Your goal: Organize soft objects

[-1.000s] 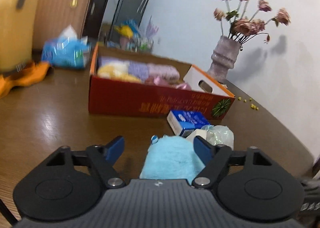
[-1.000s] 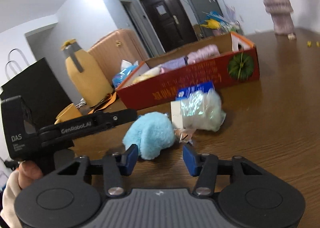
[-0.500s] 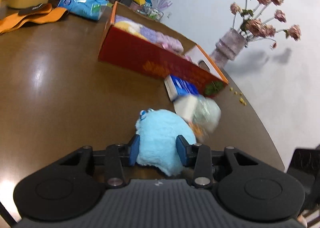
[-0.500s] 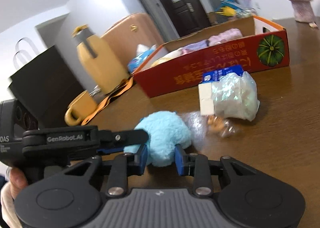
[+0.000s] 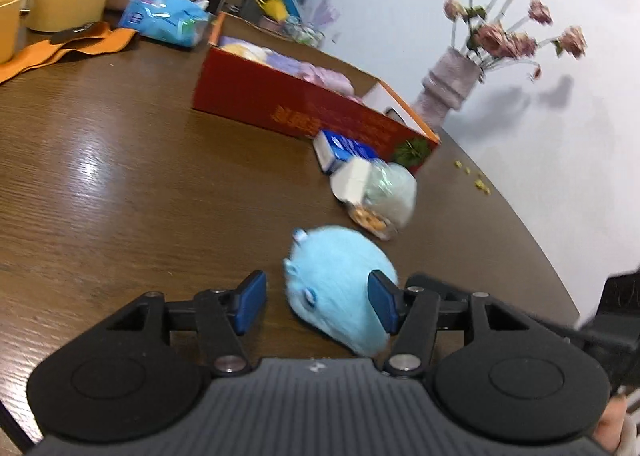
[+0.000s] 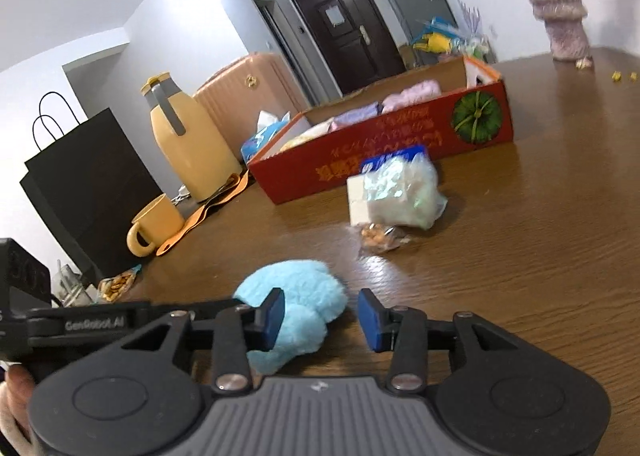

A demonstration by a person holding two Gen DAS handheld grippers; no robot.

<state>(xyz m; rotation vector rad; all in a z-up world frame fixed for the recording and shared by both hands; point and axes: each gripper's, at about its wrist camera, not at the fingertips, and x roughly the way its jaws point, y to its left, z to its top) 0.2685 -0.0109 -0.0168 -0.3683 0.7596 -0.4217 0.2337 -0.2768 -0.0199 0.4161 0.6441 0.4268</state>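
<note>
A fluffy light-blue plush toy [image 5: 336,288] lies on the brown table [image 5: 120,184]. My left gripper [image 5: 318,304] has it between its opening jaws: the right pad [image 5: 382,306] touches the fur and the left pad stands apart. My right gripper [image 6: 320,320] comes at the plush toy [image 6: 296,300] from the other side, jaws also opening; its left pad sits against the fur and its right pad [image 6: 370,322] is clear. Farther back, the red cardboard box [image 6: 400,160] holds pink, purple and yellow soft items.
A clear bag with a white block [image 6: 396,192], a snack packet [image 6: 378,238] and a blue carton [image 5: 344,148] lie before the box. A flower vase [image 5: 448,92] stands at the back right. At the left are a yellow jug [image 6: 188,148], a mug [image 6: 154,224], a tissue pack [image 5: 164,18] and a black bag [image 6: 88,184].
Both grippers closed onto the blue plush half a second ago and have since widened off it. The plush now rests on the table, shifted toward the left gripper's right finger.
</note>
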